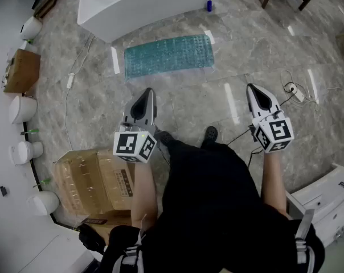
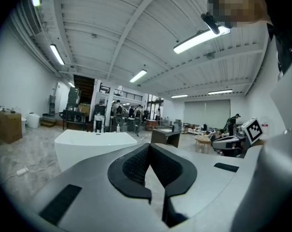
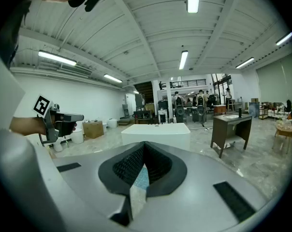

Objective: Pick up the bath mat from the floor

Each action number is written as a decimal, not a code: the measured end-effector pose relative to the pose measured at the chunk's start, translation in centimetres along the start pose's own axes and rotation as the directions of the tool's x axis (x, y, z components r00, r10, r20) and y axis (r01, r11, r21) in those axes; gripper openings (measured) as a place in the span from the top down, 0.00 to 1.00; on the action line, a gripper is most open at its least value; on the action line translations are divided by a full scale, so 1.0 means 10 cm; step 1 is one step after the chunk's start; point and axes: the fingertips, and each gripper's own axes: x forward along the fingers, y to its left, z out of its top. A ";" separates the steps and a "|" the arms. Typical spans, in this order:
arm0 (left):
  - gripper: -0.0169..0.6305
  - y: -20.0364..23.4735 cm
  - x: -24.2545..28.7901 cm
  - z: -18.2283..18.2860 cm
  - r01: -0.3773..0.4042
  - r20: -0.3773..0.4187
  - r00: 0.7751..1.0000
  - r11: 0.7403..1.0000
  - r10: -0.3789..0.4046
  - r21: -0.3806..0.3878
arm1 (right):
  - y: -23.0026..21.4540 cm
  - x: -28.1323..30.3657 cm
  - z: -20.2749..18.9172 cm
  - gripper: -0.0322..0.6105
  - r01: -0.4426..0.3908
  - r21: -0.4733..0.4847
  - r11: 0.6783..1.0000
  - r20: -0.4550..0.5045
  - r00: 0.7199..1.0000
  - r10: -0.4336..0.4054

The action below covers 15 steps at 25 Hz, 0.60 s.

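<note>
The teal bath mat (image 1: 169, 54) lies flat on the grey marble floor, just in front of a white bathtub (image 1: 143, 4). My left gripper (image 1: 148, 92) is held above the floor short of the mat's near left corner, shut and empty. My right gripper (image 1: 252, 88) hangs further right, past the mat's right end, also shut with nothing in it. In the left gripper view the black pads (image 2: 136, 166) meet at the tip. Through the slit below the right gripper's tip (image 3: 145, 144) a strip of the mat (image 3: 142, 178) shows. Both grippers stay clear of the mat.
A large cardboard box (image 1: 95, 181) stands by my left leg, another box (image 1: 21, 70) at the far left wall among white round containers (image 1: 21, 110). Cables and a plug (image 1: 291, 90) trail on the floor at right. A white fixture (image 1: 331, 198) sits at lower right. A dark desk (image 3: 230, 129) stands right of the tub.
</note>
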 end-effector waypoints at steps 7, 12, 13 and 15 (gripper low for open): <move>0.95 -0.06 0.09 0.02 -0.004 -0.002 1.000 1.000 0.004 0.014 | -0.08 0.03 -0.02 0.93 -0.011 -0.001 1.000 0.006 1.000 0.011; 0.96 -0.04 0.15 0.00 -0.014 -0.017 1.000 1.000 0.015 0.013 | -0.15 0.10 -0.04 0.93 -0.019 0.029 0.999 0.007 1.000 0.019; 0.96 -0.03 0.15 0.00 -0.018 -0.021 1.000 1.000 0.018 0.011 | -0.16 0.12 -0.04 0.93 -0.027 0.050 0.998 0.011 1.000 0.027; 0.96 -0.01 0.16 -0.01 -0.023 -0.029 0.999 1.000 0.023 0.008 | -0.17 0.16 -0.05 0.93 -0.038 0.091 0.995 0.018 0.999 0.036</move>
